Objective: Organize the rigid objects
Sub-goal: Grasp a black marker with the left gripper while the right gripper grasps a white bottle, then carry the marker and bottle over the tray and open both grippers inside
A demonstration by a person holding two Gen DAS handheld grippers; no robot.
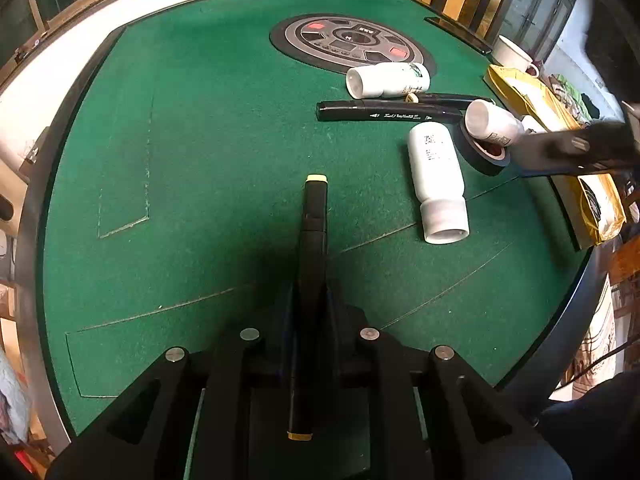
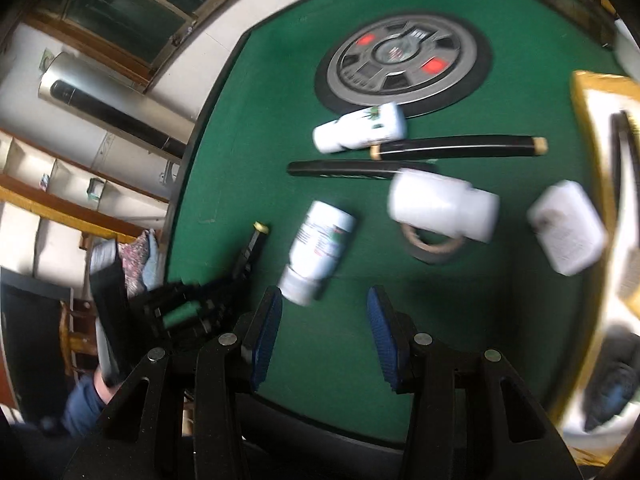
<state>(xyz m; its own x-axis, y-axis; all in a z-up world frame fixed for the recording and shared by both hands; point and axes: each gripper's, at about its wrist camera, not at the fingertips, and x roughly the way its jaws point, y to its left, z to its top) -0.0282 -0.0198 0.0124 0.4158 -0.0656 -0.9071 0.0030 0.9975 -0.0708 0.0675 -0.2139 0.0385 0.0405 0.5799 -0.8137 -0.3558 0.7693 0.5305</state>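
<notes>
Green felt table (image 1: 200, 128) stretches under both my grippers, with the clutter gathered toward its far right side. My left gripper (image 1: 310, 280) is clamped tight on a black marker with a pale yellow end cap (image 1: 316, 204), gripped along its length so the capped tip pokes out ahead of the fingers and clear of the felt; I judge I'm carrying it away from the heap to set it apart. My right gripper (image 2: 324, 320) hangs over the near edge with its blue pads (image 2: 266, 332) partly apart and nothing between them, angled down toward the pile. Just ahead of it lies a white plastic bottle with a printed label (image 2: 320, 248) on its side, and beyond that a second white bottle (image 2: 440, 208) resting on a black tape roll (image 2: 434, 246). Two more long black markers (image 2: 456, 147) lie side by side near the round grey console set into the felt (image 2: 404, 60). That nearest bottle looks like my next pick.
</notes>
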